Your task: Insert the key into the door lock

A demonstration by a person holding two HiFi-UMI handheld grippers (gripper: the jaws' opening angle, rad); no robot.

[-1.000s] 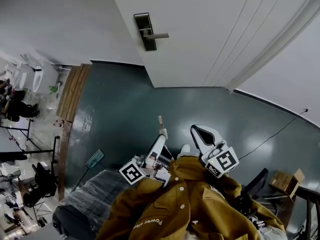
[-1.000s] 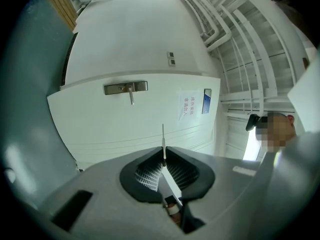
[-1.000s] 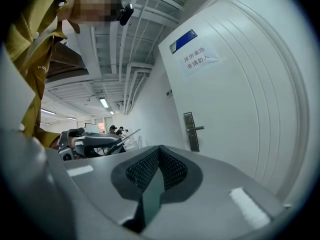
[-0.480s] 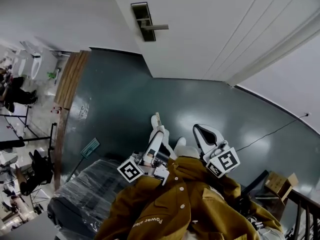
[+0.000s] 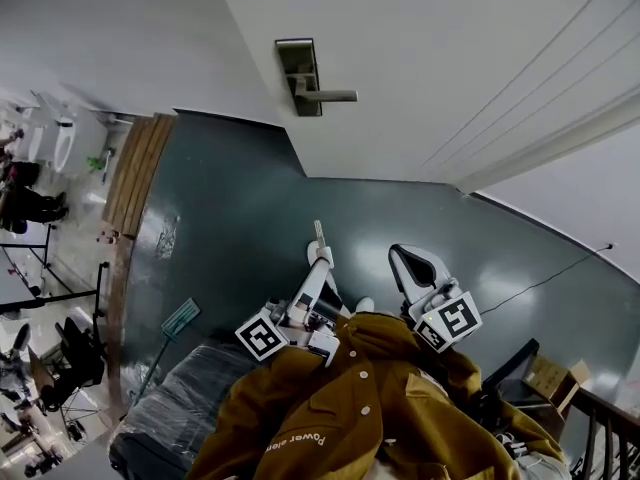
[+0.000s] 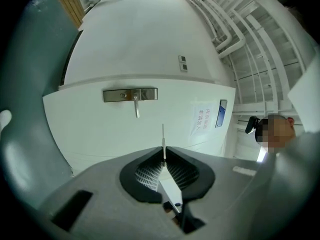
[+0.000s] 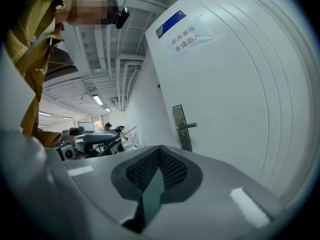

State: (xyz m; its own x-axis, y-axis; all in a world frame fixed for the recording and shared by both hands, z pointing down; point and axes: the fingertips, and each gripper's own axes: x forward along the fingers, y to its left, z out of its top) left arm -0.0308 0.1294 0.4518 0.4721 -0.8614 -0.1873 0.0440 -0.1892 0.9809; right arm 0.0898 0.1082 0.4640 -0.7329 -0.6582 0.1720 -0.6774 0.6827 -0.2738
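The key (image 5: 319, 233) is pinched in the left tongs (image 5: 322, 258), whose jaws are closed narrow on its bow so that the thin blade sticks straight out past the tips. In the left gripper view the blade (image 6: 163, 143) stands edge-on and points toward the white door (image 6: 150, 129), below the door lock (image 6: 130, 95) and well apart from it. The lock is a long metal plate with a lever handle (image 5: 330, 95), set close to the door's free edge beside the grey wall (image 5: 110, 38).

The right tongs (image 5: 408, 265) are held just beside the left, over the dark green floor (image 5: 240, 218). In the right gripper view their jaws (image 7: 159, 156) are pressed together with nothing between them, and the lock plate (image 7: 180, 126) shows beyond them on the door.

A paper notice (image 7: 190, 36) and a small blue plate (image 7: 172, 23) are fixed on the door. Mustard-coloured jacket sleeves (image 5: 350, 398) reach to both tongs, each of which carries a marker cube (image 5: 262, 338).
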